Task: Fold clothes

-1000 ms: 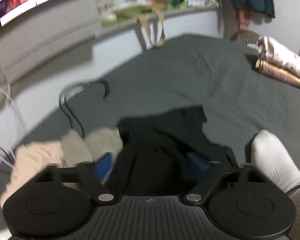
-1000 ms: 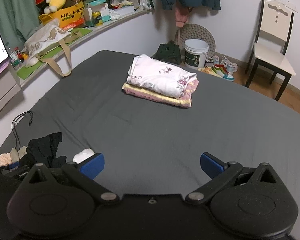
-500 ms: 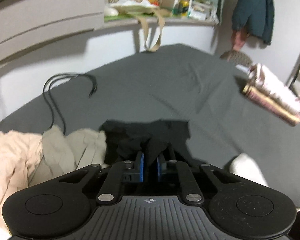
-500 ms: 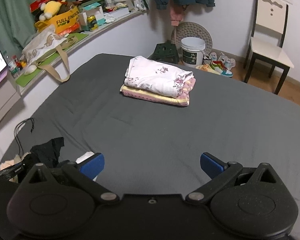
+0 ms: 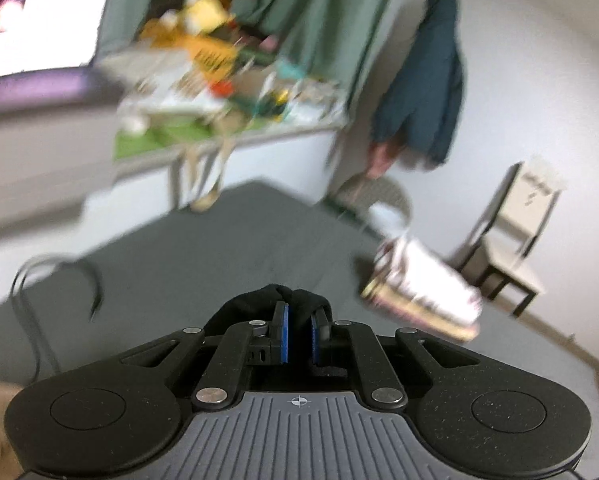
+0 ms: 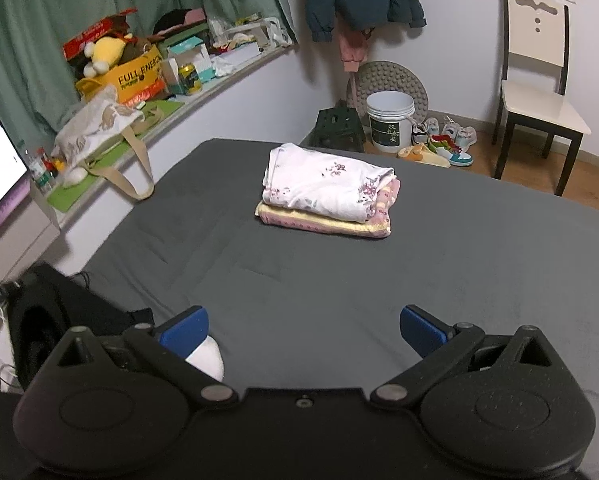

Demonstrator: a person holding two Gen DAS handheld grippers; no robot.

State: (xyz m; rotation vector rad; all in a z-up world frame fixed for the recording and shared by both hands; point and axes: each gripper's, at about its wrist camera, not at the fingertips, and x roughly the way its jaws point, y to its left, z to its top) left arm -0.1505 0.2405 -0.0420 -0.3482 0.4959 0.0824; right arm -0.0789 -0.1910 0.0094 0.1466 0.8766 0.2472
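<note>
One black garment (image 5: 259, 304), soft and crumpled, is pinched between the left gripper's (image 5: 298, 338) nearly closed blue pads above the grey bed (image 6: 339, 280). The right gripper (image 6: 301, 326) hangs with jaws spread wide, empty. Folded floral clothes (image 6: 327, 196) lie stacked mid-bed (a yellow box (image 6: 133, 76) reads "FULL ENERG").

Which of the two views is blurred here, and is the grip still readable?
Left wrist view: motion-smeared background, yet the left gripper reads sharp, shut on the black garment. Right wrist view: crisp, evenly lit, fisheye-bent edges; the right gripper is open over the grey bed.
</note>
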